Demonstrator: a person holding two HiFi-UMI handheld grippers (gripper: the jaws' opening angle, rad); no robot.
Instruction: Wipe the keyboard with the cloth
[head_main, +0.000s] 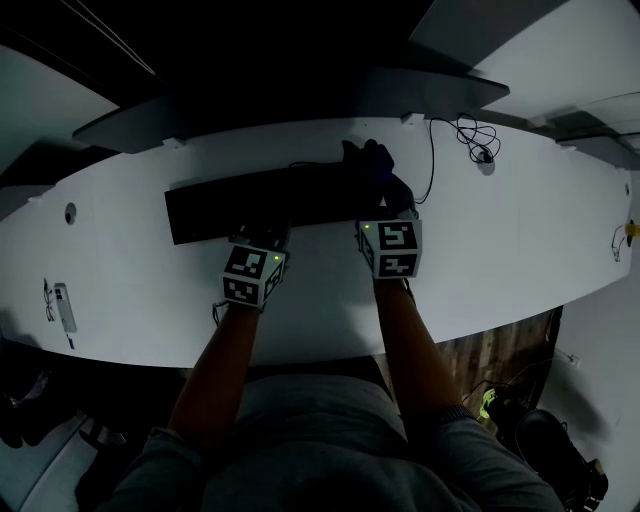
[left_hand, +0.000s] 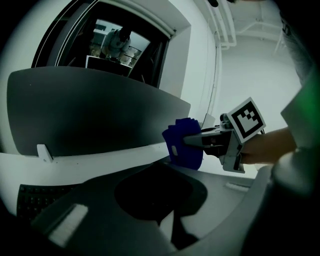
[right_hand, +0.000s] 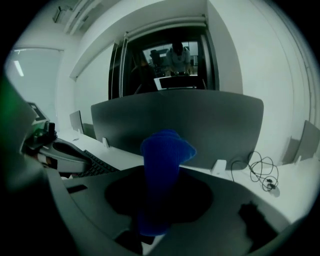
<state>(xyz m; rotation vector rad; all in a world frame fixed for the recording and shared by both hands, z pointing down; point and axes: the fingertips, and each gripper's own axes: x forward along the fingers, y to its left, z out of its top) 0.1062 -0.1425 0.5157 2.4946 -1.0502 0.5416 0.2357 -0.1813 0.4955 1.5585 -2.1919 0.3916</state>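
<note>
A black keyboard (head_main: 255, 203) lies across the white desk (head_main: 500, 260); its keys show low left in the left gripper view (left_hand: 37, 199). A dark blue cloth (head_main: 374, 162) sits bunched over the keyboard's right end, with my right gripper (head_main: 386, 206) shut on it. In the right gripper view the cloth (right_hand: 162, 165) stands up between the jaws of the right gripper (right_hand: 159, 202). The left gripper view shows the cloth (left_hand: 183, 145) from the side. My left gripper (head_main: 268, 238) is at the keyboard's front edge; its jaws look closed together with nothing in them (left_hand: 161, 202).
A grey curved divider (head_main: 300, 100) runs behind the desk. A coiled black cable (head_main: 474, 138) lies at the back right. A small white device (head_main: 62, 306) sits near the left front edge, and a round hole (head_main: 70, 212) beyond it.
</note>
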